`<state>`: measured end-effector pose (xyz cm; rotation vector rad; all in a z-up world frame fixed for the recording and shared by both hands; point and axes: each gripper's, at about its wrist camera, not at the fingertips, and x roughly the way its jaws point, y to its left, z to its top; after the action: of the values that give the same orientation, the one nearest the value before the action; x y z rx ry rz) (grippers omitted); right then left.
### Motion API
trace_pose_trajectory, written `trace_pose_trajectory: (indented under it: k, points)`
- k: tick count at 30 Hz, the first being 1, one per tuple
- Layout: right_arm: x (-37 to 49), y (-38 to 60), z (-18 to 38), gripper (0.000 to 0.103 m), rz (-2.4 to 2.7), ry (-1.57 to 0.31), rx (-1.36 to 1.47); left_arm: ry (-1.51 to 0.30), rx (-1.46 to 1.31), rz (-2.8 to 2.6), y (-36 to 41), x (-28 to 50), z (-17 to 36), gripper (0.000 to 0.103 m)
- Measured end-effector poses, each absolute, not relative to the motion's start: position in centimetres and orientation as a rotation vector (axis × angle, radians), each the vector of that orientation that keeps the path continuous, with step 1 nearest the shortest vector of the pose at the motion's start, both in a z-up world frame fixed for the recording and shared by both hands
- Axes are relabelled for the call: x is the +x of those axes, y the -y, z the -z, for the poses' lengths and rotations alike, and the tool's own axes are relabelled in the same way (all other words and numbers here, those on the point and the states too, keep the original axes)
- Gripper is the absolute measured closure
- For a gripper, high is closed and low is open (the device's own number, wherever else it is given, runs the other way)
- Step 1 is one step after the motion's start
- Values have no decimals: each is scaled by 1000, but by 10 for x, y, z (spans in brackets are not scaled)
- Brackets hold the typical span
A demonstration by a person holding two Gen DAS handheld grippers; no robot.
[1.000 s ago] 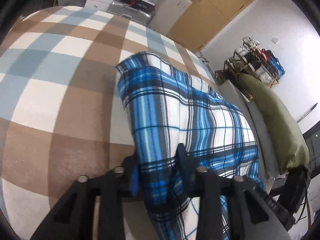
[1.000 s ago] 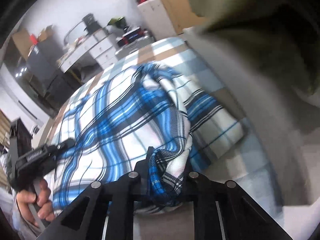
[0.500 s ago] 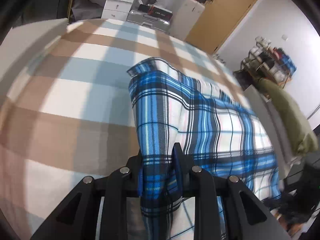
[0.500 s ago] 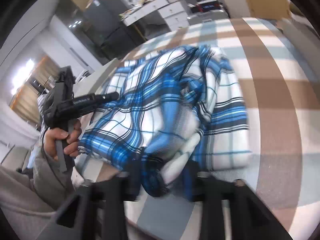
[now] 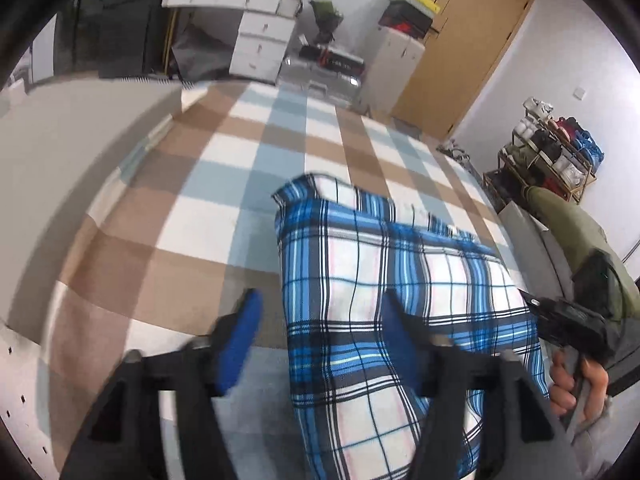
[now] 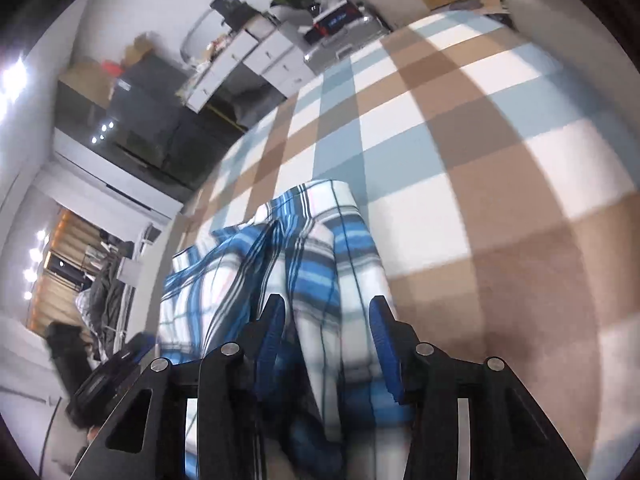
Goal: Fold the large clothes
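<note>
Folded blue plaid garment (image 5: 400, 300) at lower centre on checked bedspread (image 5: 224, 184), left gripper (image 5: 320, 320) spread apart, right gripper (image 6: 326, 332) likewise apart, both straddling fabric.

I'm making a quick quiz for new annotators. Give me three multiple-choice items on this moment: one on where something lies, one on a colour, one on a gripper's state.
1. Where does the plaid garment lie?
A. on the checked bedspread
B. on the shoe rack
C. on the white drawers

2. What colour are the left gripper's pads?
A. red
B. blue
C. yellow

3. How do the left gripper's jaws stand?
A. shut on the garment
B. shut on nothing
C. open

Answers: 1 A, the garment rests folded on the brown, white and pale-blue bedspread. 2 B, both pads show bright blue. 3 C, the fingers stand wide apart, one over the bedspread and one over the cloth, pinching nothing.
</note>
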<state>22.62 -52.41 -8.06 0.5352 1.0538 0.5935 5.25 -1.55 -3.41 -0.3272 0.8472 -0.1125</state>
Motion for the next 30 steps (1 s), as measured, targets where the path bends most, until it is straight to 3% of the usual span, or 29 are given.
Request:
trace_pose_trajectory:
  k: [2,3,11,18,23,26,30]
  points:
    - [234,508,83,81,-631,-1070,497,-827,-321,105,14,50,32,42]
    - [232,504,83,100,-624,-1080,473,-830,-329,101,13,50,33,42]
    - [197,502,-13,101,-790,-705,323,-835,-338,104,14,57,35,42]
    - [241,508,60,100,-599,-978,315,-853,-318,121,26,58,39,42]
    - [231,515,37,102,-689,-830,357,-849,-321,135,30,60,38,42]
    - [239,508,45,101,-624,-861,299,-850,-318,138,34,61,38,42]
    - [250,506,72,87,-433,-1029,228,-855,-298,136,38,58,39,42]
